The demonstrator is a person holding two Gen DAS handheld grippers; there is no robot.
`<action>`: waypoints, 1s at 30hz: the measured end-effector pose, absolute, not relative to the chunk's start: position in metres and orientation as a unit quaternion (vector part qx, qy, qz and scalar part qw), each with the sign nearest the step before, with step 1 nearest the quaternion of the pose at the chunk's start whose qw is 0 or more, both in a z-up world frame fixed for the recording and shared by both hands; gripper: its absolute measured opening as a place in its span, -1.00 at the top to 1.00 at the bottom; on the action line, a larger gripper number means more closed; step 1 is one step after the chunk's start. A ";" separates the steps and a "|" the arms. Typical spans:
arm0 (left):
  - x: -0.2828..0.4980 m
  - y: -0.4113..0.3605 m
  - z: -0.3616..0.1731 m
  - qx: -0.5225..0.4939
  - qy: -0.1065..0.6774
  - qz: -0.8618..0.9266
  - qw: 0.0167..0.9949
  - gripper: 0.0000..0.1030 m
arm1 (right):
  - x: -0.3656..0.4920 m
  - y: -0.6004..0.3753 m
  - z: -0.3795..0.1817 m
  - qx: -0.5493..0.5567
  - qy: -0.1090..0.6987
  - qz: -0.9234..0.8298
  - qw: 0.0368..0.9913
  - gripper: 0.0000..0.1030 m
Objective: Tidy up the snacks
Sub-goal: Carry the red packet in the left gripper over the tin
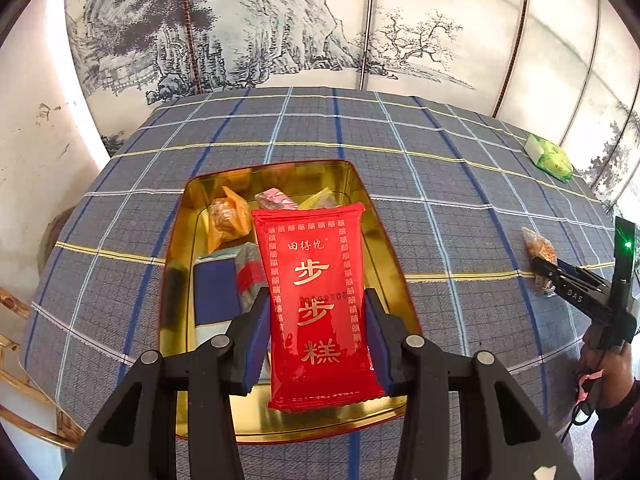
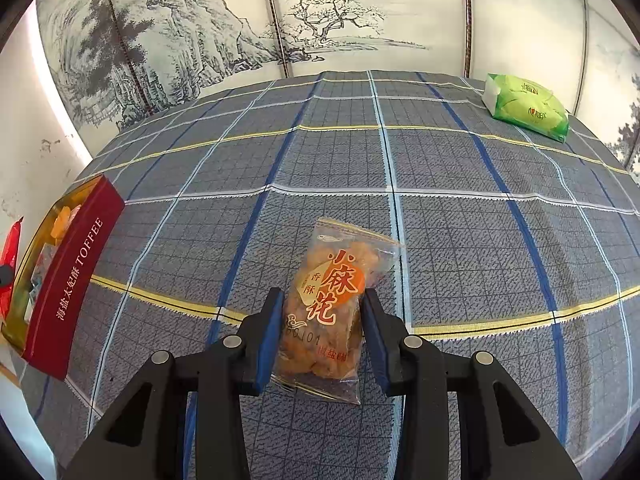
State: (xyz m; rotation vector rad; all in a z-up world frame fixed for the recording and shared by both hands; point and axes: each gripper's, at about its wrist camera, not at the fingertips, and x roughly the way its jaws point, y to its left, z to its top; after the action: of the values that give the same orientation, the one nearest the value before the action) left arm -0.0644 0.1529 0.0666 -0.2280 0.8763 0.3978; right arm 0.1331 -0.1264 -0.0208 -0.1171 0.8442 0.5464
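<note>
On the red packet I read 田得忆 and, larger, 步步糕. Beside the tin, whose red side says 海盐太妃酥 TOFFEE, the clear twist-snack bag reads 小麻花, 香酥 and 椒盐味. Well beyond the tin, the green tissue pack shows 心相印. My right gripper bears DAS.

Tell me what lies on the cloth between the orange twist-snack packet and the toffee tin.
Nothing. In the right wrist view, only bare plaid tablecloth stretches between the twist-snack packet, which sits between the right gripper's fingers, and the toffee tin at left.
</note>
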 end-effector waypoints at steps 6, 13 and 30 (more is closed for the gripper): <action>-0.068 0.159 0.064 -0.111 0.419 0.197 0.880 0.22 | 0.133 -0.127 -0.021 -0.057 0.404 0.262 0.875 0.22; -0.071 0.166 0.060 -0.111 0.418 0.205 0.878 0.22 | 0.134 -0.125 -0.021 -0.057 0.404 0.261 0.875 0.22; -0.070 0.177 0.047 -0.109 0.422 0.212 0.874 0.22 | 0.133 -0.124 -0.021 -0.062 0.404 0.259 0.875 0.22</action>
State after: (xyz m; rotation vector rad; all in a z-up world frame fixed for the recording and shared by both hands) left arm -0.0703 0.1774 0.0466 -0.2281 0.8822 0.4431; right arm 0.1333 -0.1241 -0.0205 -0.1299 0.8432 0.5404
